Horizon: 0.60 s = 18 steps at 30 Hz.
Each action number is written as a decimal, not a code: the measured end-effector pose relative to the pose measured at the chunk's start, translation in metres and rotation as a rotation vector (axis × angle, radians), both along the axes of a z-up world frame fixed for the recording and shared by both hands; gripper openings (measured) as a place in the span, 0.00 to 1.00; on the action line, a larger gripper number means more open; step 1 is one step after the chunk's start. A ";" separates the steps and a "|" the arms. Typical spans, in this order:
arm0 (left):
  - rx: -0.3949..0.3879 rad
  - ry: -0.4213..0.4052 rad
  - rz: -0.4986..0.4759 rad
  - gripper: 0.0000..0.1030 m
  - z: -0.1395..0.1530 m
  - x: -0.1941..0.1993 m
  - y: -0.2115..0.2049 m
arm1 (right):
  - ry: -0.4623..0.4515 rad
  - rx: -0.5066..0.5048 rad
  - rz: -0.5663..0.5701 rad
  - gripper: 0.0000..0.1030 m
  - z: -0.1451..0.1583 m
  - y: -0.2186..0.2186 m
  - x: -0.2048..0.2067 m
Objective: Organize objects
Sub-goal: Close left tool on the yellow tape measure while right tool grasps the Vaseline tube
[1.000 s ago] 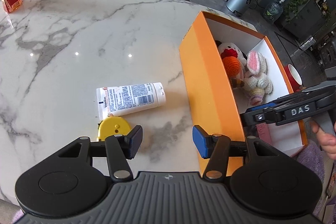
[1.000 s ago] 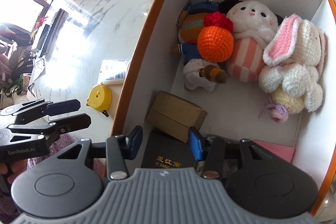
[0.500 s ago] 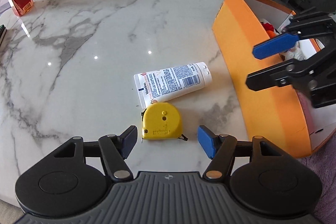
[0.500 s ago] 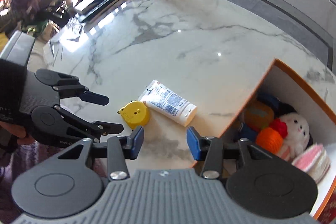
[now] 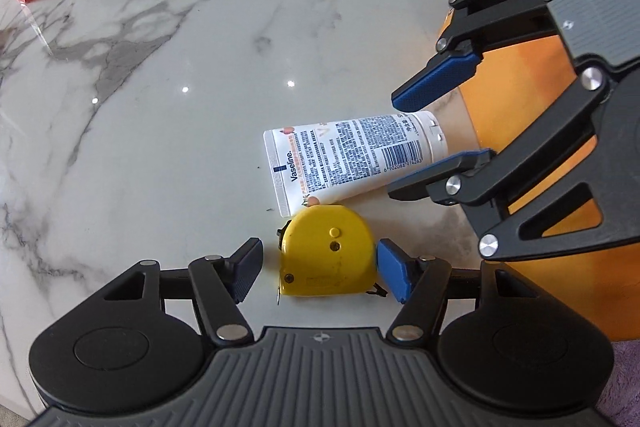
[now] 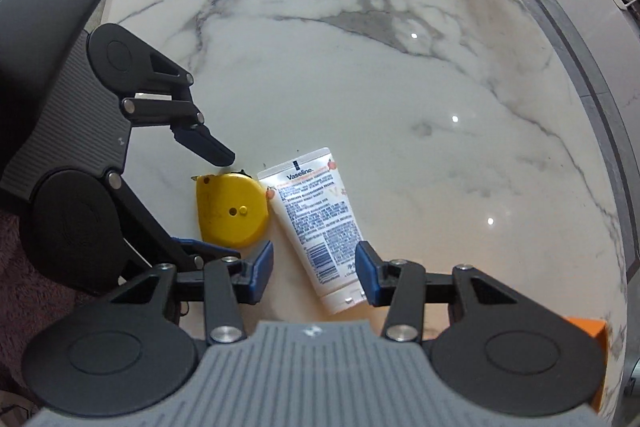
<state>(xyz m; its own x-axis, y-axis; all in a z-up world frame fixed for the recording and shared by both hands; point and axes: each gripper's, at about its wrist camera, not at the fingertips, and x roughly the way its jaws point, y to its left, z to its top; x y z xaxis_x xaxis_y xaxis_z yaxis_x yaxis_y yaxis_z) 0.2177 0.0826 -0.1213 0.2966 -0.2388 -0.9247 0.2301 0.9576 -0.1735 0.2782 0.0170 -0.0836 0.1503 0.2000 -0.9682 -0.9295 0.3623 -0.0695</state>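
Underneath, glossy grey-veined marble tabletop (image 5: 168,75).

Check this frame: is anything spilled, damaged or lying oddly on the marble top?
Nothing spilled or broken. The lotion tube lies on its side, its flat end touching the yellow tape measure, both loose on the marble table beside the orange box. Both grippers are open around them.

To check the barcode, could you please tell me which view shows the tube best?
The left wrist view: the tube lies broadside, its barcode and label sharp and unblocked. The right wrist view shows it foreshortened, its cap end partly behind the right tongs.
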 end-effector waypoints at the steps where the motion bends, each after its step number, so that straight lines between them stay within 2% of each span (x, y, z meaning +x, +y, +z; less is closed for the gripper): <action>1: -0.004 0.001 -0.002 0.68 0.000 -0.001 0.002 | 0.001 -0.009 0.013 0.47 -0.003 0.003 0.001; 3: -0.009 0.005 0.000 0.61 -0.001 -0.002 0.006 | 0.001 -0.021 0.039 0.47 -0.008 0.009 0.002; 10: 0.003 0.015 0.062 0.60 -0.004 -0.010 0.035 | -0.028 -0.067 0.123 0.47 -0.021 0.029 -0.004; 14: -0.009 0.014 0.110 0.60 -0.003 -0.011 0.048 | -0.084 -0.096 0.174 0.50 -0.029 0.037 -0.012; 18: -0.005 0.010 0.112 0.60 -0.002 -0.012 0.047 | -0.108 -0.111 0.174 0.50 -0.033 0.042 -0.015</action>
